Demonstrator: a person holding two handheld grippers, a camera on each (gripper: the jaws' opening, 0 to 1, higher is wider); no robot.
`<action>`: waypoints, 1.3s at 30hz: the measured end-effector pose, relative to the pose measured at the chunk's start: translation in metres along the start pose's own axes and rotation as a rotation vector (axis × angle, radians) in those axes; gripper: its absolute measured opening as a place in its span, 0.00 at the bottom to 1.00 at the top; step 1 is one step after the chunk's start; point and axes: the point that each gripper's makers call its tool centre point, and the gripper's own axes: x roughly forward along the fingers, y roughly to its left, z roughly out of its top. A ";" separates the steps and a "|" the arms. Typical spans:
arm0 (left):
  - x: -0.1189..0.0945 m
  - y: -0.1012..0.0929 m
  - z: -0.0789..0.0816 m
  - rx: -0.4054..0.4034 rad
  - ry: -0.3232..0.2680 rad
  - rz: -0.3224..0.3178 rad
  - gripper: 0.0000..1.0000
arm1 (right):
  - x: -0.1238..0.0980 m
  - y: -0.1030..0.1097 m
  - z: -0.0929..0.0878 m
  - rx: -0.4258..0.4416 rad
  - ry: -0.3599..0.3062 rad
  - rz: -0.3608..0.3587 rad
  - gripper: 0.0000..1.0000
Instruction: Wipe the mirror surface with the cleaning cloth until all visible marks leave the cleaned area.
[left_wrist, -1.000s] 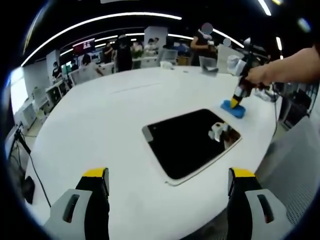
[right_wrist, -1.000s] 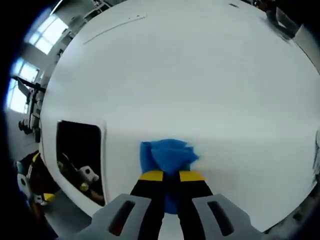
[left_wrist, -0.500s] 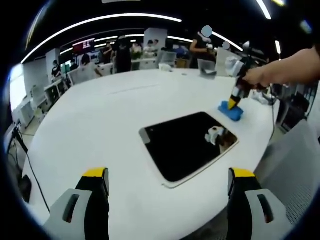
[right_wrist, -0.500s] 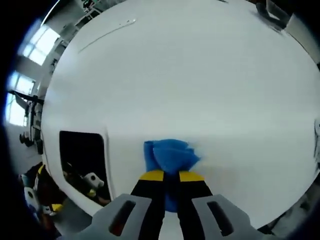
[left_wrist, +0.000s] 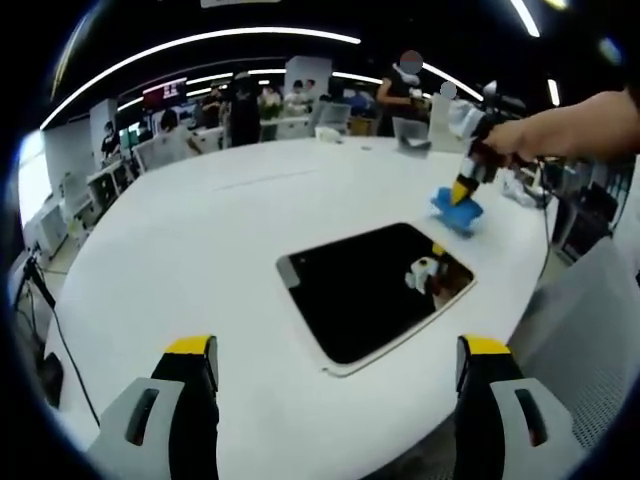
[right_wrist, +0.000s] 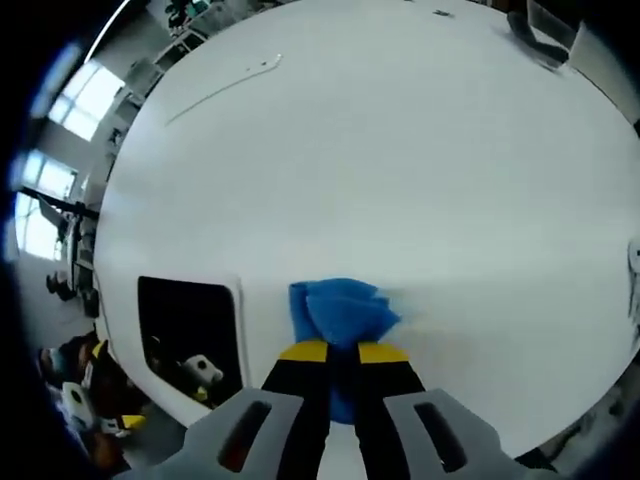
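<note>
A dark rectangular mirror (left_wrist: 370, 288) with a pale frame lies flat on the round white table (left_wrist: 200, 250). In the left gripper view my left gripper (left_wrist: 335, 355) stands open near the table's front edge, short of the mirror, with nothing between its jaws. Beyond the mirror's far right corner my right gripper (left_wrist: 461, 193) holds a blue cloth (left_wrist: 458, 210) lifted a little above the table. The right gripper view has the right gripper (right_wrist: 342, 350) shut on the blue cloth (right_wrist: 340, 312), with the mirror (right_wrist: 190, 335) to its lower left.
Several people and desks stand behind the table (right_wrist: 420, 160) in the left gripper view. A clear container (left_wrist: 412, 133) sits at the table's far edge. A grey chair back (left_wrist: 590, 330) is at the right. A person's arm (left_wrist: 585, 128) reaches in from the right.
The right gripper has lifted the blue cloth off the table and carried it slightly toward the mirror. The left gripper has stayed put.
</note>
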 end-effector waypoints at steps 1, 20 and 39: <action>0.000 0.000 0.000 0.001 -0.001 -0.001 1.00 | 0.000 0.000 0.000 0.001 0.000 0.001 0.03; -0.003 0.002 0.008 -0.007 -0.028 0.001 1.00 | 0.009 0.040 -0.003 0.008 0.010 0.049 0.02; -0.018 0.032 0.020 0.010 -0.018 -0.055 1.00 | 0.018 0.081 0.006 0.018 0.003 0.051 0.02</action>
